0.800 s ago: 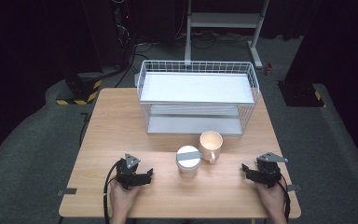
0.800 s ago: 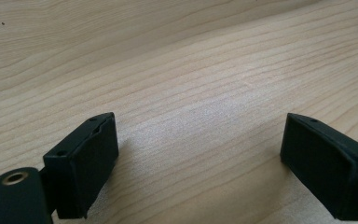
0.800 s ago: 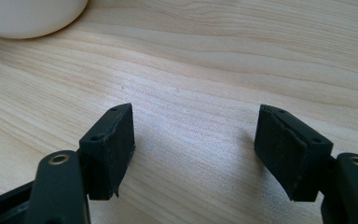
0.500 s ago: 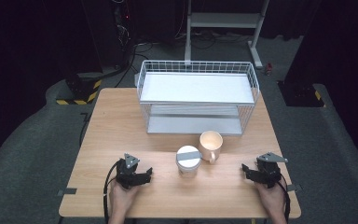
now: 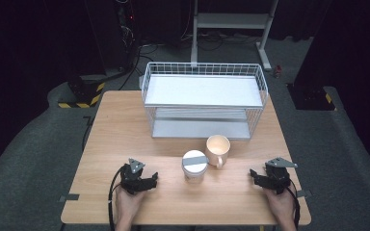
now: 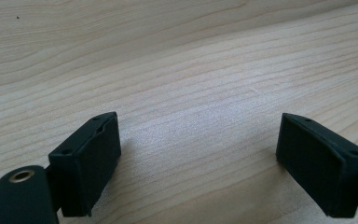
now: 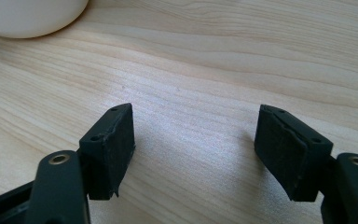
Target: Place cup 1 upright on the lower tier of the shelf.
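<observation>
Nothing is moving: both tongs (image 5: 147, 181) (image 5: 256, 176) are staying wide on the surface (image 5: 125, 139). You're facing the can (image 5: 194, 166) and mug (image 5: 218, 148) between them, the can nearer the left tongs.

One mug (image 5: 218, 149), one lidded container (image 5: 194, 165), apparently; one wire rack (image 5: 203, 98); two tools.

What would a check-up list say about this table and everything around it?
Surface: wooden table, bare grain, no spills.
Job's things: cream mug beside a white lidded cup, both upright in front of the wire rack.
Clutter: nothing seen.
Grippers: left hand-held gripper and right hand-held gripper rest on the table, jaws open, holding nothing.
Cables: black cable trails from the left gripper.
Surroundings: dark room, grey floor, metal stand behind.
</observation>
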Demonstrator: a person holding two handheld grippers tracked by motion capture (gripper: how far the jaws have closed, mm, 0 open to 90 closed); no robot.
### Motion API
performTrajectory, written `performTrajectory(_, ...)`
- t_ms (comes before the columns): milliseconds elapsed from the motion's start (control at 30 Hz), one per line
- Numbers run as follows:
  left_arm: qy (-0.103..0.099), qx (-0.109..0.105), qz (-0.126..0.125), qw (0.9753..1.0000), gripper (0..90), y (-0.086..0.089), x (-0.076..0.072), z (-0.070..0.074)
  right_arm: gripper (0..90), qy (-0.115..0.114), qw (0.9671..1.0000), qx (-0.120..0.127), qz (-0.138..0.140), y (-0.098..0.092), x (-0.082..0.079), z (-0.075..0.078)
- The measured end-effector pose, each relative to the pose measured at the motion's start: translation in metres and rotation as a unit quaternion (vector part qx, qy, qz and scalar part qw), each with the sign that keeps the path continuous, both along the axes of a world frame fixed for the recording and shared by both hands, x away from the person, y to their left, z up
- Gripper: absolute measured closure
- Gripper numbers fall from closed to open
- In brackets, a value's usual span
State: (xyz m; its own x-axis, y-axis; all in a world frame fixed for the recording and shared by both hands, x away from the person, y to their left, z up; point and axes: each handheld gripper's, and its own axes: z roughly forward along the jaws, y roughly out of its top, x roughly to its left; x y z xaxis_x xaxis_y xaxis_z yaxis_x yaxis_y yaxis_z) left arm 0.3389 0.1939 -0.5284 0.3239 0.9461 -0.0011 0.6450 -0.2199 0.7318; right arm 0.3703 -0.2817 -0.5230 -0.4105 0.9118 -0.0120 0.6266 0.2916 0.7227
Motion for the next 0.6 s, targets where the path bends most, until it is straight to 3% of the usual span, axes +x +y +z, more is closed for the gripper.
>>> performTrajectory(600,0.0,-0.02,-0.046,0.9987,13.2,-0.0062,-0.0065,0.0025,28.8,0.001,1.0,0.0,-0.001,0.0001,-0.0001,0.0001)
